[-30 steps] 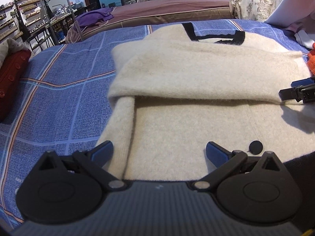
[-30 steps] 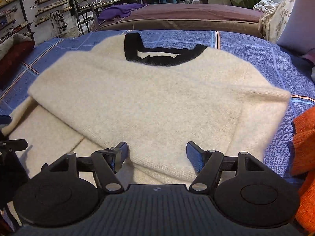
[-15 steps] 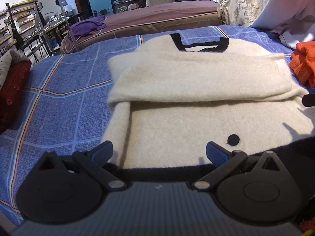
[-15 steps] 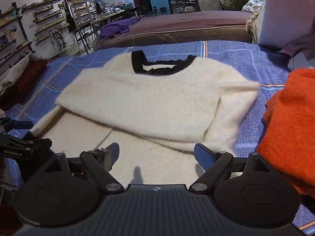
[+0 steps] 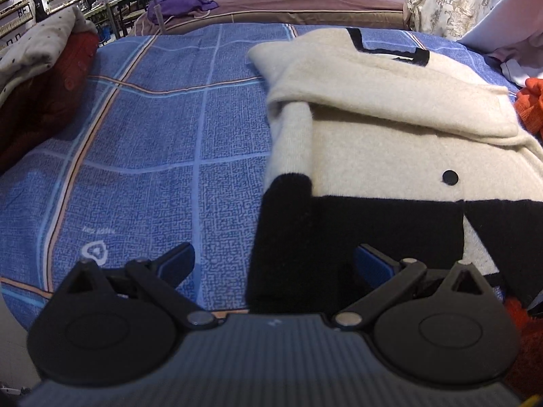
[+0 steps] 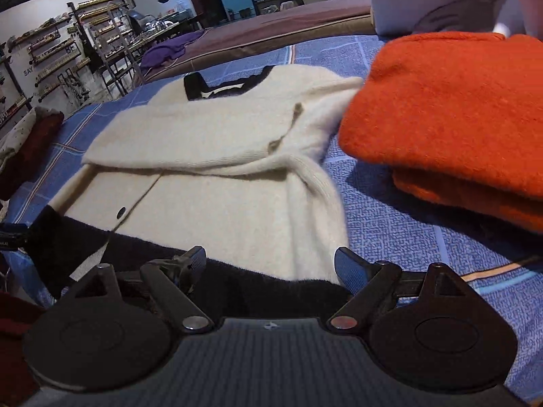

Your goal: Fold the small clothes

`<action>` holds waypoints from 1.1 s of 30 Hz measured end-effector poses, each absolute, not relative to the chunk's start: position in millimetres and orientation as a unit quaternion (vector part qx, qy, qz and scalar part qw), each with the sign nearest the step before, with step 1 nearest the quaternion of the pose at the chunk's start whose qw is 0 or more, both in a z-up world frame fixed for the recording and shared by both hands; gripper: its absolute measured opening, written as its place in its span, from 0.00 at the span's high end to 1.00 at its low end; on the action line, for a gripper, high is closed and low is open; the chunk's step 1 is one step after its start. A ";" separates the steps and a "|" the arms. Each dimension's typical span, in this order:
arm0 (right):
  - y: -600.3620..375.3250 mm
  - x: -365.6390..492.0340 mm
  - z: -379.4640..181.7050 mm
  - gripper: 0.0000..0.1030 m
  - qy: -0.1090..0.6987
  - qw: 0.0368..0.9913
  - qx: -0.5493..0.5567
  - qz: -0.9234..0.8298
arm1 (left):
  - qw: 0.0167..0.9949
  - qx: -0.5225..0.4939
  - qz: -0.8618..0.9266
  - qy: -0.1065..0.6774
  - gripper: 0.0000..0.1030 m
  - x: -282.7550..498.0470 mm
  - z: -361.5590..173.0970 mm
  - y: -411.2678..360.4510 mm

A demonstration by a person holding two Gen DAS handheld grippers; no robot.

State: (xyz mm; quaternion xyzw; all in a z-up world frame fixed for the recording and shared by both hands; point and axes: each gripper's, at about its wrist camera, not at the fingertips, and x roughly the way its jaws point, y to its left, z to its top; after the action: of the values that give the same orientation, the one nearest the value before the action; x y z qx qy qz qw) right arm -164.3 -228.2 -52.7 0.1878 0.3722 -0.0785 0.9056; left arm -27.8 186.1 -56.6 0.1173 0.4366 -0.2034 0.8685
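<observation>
A cream cardigan point(image 5: 390, 142) with black collar, black hem band point(image 5: 356, 230) and a black button lies on the blue plaid bedspread point(image 5: 152, 156), its sleeves folded across the chest. It also shows in the right wrist view point(image 6: 217, 169). My left gripper point(image 5: 275, 264) is open and empty, low at the hem's left corner. My right gripper point(image 6: 269, 266) is open and empty, low at the hem's right corner point(image 6: 271, 291). Part of the left gripper point(image 6: 10, 237) shows at the left edge of the right wrist view.
A folded orange garment point(image 6: 451, 115) lies right of the cardigan, close to its shoulder. A dark red cushion point(image 5: 44, 91) and a dotted cloth point(image 5: 37, 40) sit at the bed's left edge. Another bed point(image 5: 288, 3) and shelves point(image 6: 61, 54) stand beyond.
Both grippers have drawn back from the folded sleeves toward the cardigan's black hem. The left one has shifted left, the right one right. Both stay open and empty.
</observation>
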 end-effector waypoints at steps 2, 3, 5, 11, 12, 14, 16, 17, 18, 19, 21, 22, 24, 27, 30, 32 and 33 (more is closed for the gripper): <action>-232.3 -170.9 -54.0 0.00 0.368 0.904 0.195 -0.094 | 0.864 0.098 -0.216 0.445 0.00 -23.9 -60.0 190.8; -234.1 -174.0 -54.2 0.00 0.366 0.904 0.197 -0.097 | 0.863 0.092 -0.223 0.444 0.00 -22.7 -61.2 192.1; -239.5 -184.1 -54.2 0.00 0.359 0.906 0.203 -0.095 | 0.862 0.085 -0.239 0.439 0.00 -19.2 -66.6 191.2; -248.3 -199.5 -64.5 0.00 0.365 0.898 0.224 -0.099 | 0.856 0.068 -0.244 0.450 0.17 -5.6 -83.8 186.1; -249.1 -200.1 -68.0 0.00 0.367 0.895 0.235 -0.094 | 0.856 0.069 -0.246 0.449 0.17 -5.2 -84.3 184.1; -248.6 -198.5 -75.4 0.00 0.381 0.887 0.244 -0.092 | 0.858 0.078 -0.246 0.445 0.17 -6.5 -85.6 180.5; -244.5 -197.6 -81.9 0.00 0.388 0.884 0.245 -0.086 | 0.860 0.081 -0.251 0.436 0.14 -10.8 -87.6 179.6; -241.9 -197.6 -82.7 0.00 0.388 0.885 0.244 -0.083 | 0.863 0.083 -0.252 0.430 0.13 -14.2 -88.7 179.6; -238.5 -197.3 -83.1 0.00 0.388 0.885 0.245 -0.076 | 0.864 0.084 -0.255 0.426 0.11 -16.8 -89.4 179.7; -235.0 -196.2 -83.5 0.00 0.392 0.883 0.249 -0.067 | 0.863 0.084 -0.261 0.424 0.08 -19.4 -90.1 179.5; -227.2 -193.6 -84.8 0.00 0.406 0.877 0.251 -0.046 | 0.858 0.086 -0.280 0.422 0.06 -24.3 -91.3 179.0; -223.9 -193.5 -85.9 0.00 0.412 0.876 0.249 -0.040 | 0.857 0.093 -0.283 0.420 0.07 -26.2 -91.0 177.7; -221.1 -195.2 -88.3 0.00 0.414 0.875 0.247 -0.036 | 0.852 0.096 -0.292 0.424 0.08 -27.1 -90.3 174.8; -227.0 -202.2 -91.5 0.00 0.400 0.872 0.280 -0.039 | 0.843 0.103 -0.307 0.429 0.20 -23.9 -88.2 169.8; -232.9 -203.9 -91.2 0.24 0.406 0.864 0.293 -0.051 | 0.838 0.089 -0.310 0.440 0.45 -19.0 -85.1 168.1; -235.5 -206.4 -91.9 0.64 0.416 0.860 0.290 -0.058 | 0.836 0.080 -0.309 0.446 0.55 -15.7 -84.0 169.7; -236.9 -207.3 -92.3 0.74 0.417 0.856 0.301 -0.056 | 0.836 0.075 -0.309 0.448 0.57 -14.4 -83.9 170.8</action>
State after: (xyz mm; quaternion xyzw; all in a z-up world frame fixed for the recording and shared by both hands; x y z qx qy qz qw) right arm -207.3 -236.9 -92.3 0.3007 0.4166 -0.0564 0.8560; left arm -14.4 170.8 -83.9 0.0749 0.4480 -0.3091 0.8356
